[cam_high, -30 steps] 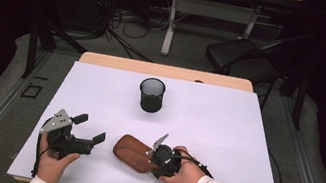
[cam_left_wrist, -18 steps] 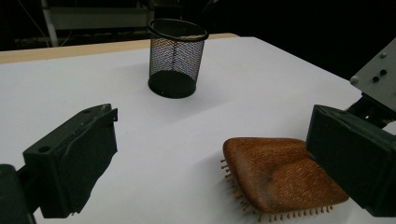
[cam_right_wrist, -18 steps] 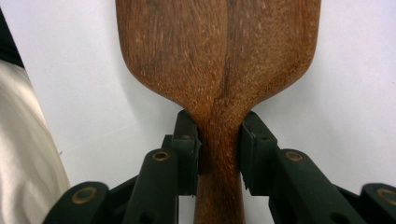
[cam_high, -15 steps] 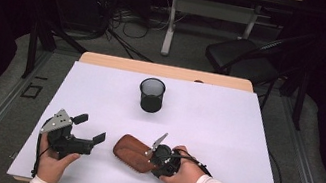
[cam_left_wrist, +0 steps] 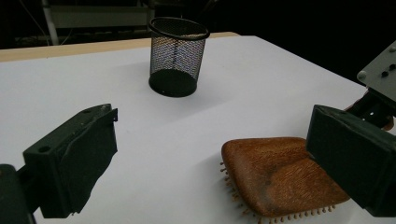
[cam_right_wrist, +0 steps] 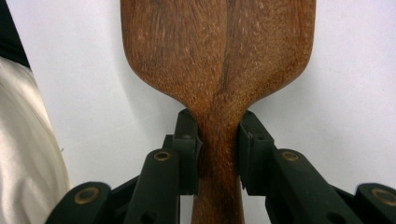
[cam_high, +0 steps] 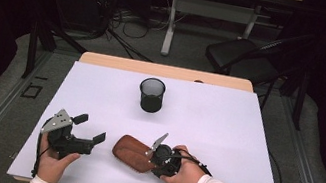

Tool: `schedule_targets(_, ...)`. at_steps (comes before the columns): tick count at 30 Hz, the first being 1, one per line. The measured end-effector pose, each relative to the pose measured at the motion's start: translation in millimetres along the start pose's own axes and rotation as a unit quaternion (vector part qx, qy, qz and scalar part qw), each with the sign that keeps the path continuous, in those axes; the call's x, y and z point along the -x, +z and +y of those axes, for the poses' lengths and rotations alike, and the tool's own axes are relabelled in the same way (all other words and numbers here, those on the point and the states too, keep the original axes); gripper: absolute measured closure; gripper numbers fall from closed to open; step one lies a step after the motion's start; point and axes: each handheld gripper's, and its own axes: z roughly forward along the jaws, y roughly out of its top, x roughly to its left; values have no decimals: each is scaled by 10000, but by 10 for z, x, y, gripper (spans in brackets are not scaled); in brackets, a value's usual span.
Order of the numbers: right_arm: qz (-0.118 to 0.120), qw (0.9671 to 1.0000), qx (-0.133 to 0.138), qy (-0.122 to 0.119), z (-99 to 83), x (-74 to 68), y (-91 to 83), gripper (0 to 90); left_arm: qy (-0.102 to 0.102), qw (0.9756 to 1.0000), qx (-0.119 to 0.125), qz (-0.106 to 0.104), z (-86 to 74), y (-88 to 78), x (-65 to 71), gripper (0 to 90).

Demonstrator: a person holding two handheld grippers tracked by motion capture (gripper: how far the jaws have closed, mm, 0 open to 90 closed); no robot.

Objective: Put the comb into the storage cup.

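Wooden hairbrush (cam_high: 132, 152) lies bristles-down near the table's (cam_high: 225, 128) front edge; my right gripper (cam_right_wrist: 218, 151) has just clamped its handle for lifting, while my left gripper (cam_high: 88, 134) waits open beside it.

White table (cam_high: 224, 133): hairbrush (cam_high: 132, 151), mesh cup (cam_high: 151, 95)

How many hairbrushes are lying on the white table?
1. The wooden hairbrush lies bristles down near the front edge of the table, between the two hands, its handle gripped by the right tongs. None seems hidden; the mesh cup looks empty.
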Motion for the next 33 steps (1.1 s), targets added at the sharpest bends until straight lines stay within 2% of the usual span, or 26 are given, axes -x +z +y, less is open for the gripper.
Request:
schedule_targets(10,133,9998,17,167,9,0,-47,726,-5,10000,7,0,-1,0,1,21)
schedule_targets(15,155,9997,138,133,10,-4,-89,726,8,10000,-1,1,-1,0,2,21)
schedule_targets(19,179,9988,368,267,23,34,-168,726,15,10000,7,5,0,-1,2,21)
schedule_targets(33,83,9970,685,357,84,105,-361,726,6,10000,-2,19,3,-8,-7,21)
